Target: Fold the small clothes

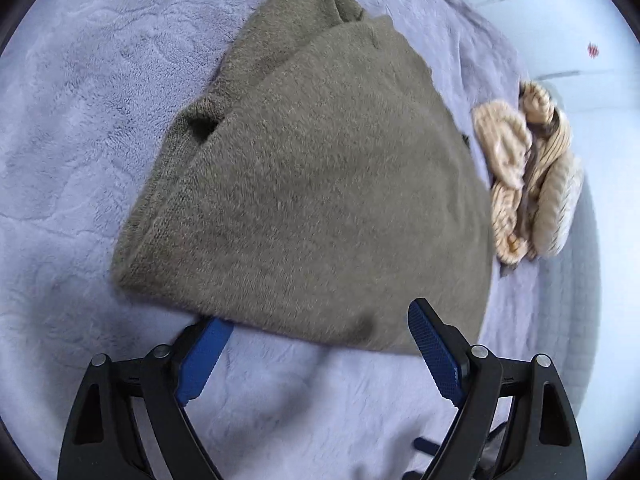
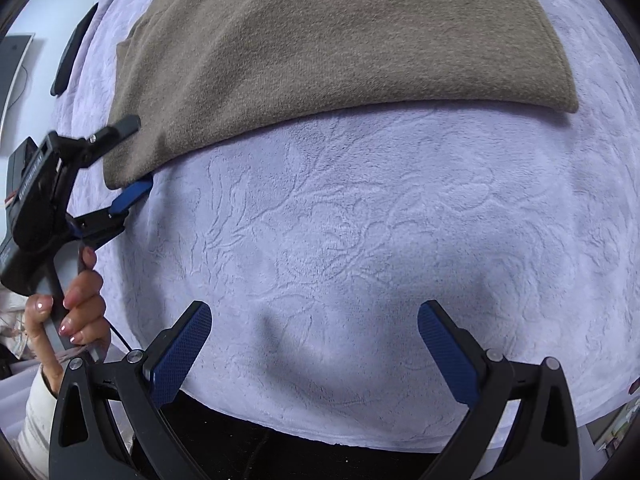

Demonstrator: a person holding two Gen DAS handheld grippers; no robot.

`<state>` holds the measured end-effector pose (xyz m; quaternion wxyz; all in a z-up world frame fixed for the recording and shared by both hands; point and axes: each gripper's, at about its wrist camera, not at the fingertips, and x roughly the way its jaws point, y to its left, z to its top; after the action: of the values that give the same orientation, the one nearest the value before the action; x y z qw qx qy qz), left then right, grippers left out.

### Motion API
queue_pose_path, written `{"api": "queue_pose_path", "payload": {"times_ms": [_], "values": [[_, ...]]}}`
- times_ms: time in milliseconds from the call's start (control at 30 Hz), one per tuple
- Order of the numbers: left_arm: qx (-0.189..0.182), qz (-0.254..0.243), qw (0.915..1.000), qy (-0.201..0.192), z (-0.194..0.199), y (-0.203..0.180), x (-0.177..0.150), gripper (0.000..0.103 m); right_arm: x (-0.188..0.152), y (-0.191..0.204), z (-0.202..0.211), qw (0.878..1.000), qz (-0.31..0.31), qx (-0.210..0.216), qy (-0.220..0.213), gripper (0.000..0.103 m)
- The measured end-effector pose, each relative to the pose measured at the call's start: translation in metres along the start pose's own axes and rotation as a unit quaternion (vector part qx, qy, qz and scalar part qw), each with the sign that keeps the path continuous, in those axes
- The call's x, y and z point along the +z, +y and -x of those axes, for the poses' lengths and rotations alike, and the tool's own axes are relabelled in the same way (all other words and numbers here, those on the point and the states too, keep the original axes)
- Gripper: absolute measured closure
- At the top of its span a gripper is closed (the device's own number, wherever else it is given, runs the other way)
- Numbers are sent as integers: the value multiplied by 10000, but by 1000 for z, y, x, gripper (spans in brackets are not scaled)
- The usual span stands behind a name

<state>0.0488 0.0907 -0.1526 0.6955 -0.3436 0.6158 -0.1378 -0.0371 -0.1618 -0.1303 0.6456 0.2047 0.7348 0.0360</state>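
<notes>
Left gripper spread wide at the olive sweater's near corner — right gripper empty.

Black left gripper, blue textured pads, silver screws, white sleeve

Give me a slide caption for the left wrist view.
Open left gripper straddles the brown sweater's near edge on a lavender blanket.

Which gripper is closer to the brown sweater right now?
Left. The left gripper straddles the brown sweater's near edge, fingers open, one under the hem. The right gripper hangs open over bare blanket, short of it.
</notes>
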Motion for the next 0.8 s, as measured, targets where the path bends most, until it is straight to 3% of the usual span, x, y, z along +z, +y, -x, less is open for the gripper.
{"api": "queue_pose_path", "payload": {"times_ms": [133,267,333,433,567,667,733,800], "values": [[-310,347,9987,-218,3,4,10,15,2,9,-5,10000,77,3,57,0],[-450,-259,9974,-491,17,-29,15,15,4,17,-3,9999,148,22,35,0],[-277,-464,9971,-527,13,-40,20,15,6,19,0,9999,152,35,-13,0],[238,-226,9985,-449,0,-29,29,15,11,17,8,9998,166,21,-117,0],[424,27,9973,-606,-5,-20,35,15,31,18,32,9987,358,-25,-355,0],[809,-91,9940,-729,-4,-27,38,38,47,27,52,9967,572,-97,-568,0],[1050,-266,9909,-795,-3,-30,38,70,62,32,65,9951,694,-110,-702,0],[1147,-513,9888,-807,-1,-30,38,76,76,40,76,9933,820,-112,-812,0]]}}
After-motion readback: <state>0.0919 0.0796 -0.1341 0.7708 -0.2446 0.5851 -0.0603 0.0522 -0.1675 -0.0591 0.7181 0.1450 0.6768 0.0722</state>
